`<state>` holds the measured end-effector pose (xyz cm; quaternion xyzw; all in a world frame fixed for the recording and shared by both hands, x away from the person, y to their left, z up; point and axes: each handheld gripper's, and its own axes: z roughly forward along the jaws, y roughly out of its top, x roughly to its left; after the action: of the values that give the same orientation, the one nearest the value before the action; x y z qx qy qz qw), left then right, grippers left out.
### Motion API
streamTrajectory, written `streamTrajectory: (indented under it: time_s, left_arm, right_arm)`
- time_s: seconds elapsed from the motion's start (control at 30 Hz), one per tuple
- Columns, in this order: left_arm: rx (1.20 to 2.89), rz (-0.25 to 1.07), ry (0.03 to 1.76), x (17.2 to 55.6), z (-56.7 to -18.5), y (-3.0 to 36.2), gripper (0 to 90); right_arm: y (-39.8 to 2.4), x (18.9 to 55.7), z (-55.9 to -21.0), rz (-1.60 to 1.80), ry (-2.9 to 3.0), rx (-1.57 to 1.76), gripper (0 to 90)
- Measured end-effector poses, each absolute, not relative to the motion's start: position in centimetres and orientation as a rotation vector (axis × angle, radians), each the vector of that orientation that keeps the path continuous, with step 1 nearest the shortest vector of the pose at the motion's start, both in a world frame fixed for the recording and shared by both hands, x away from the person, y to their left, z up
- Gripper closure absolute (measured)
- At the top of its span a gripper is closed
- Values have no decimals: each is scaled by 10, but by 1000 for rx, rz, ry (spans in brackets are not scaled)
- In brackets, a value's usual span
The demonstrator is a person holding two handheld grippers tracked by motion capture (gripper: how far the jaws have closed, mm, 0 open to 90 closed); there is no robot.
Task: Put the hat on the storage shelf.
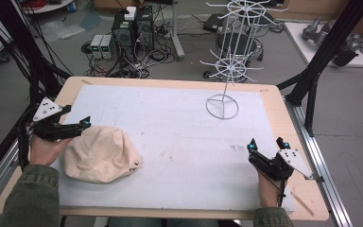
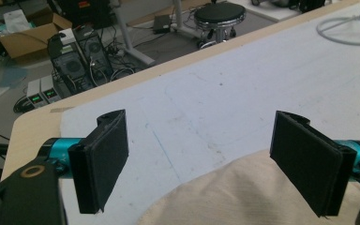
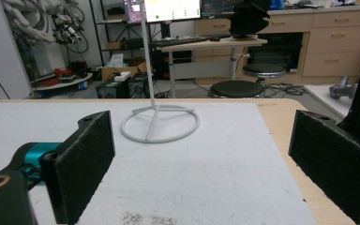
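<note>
A beige fabric cap [image 1: 99, 153] lies crumpled on the white mat [image 1: 179, 127] at the front left, with a small metal stud at its right edge. My left gripper [image 1: 78, 116] is open just above the cap's far left edge. In the left gripper view its jaws stand wide apart around nothing [image 2: 200, 140], and the cap [image 2: 243, 192] lies just below them. A white wire display rack [image 1: 228, 61] stands on a ring base [image 1: 222, 106] at the back right. My right gripper [image 1: 266, 144] is open and empty at the front right, facing the rack base [image 3: 159, 124].
The mat covers a wooden table [image 1: 283, 123] with rounded corners. Black frame posts [image 1: 321, 61] rise at both sides. On the floor behind the table are computer towers [image 1: 132, 28], cables and a stool [image 3: 236, 88].
</note>
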<state>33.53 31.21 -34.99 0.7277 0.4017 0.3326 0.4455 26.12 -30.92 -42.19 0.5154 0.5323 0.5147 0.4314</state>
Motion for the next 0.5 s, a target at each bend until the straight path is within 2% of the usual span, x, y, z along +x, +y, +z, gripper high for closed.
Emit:
streamTrajectory:
  time_s: [0.5]
  left_arm:
    - [2000,736,921,353,-362,300,240]
  right_arm:
    - [-308,264,-423,1276,1352,1282,62]
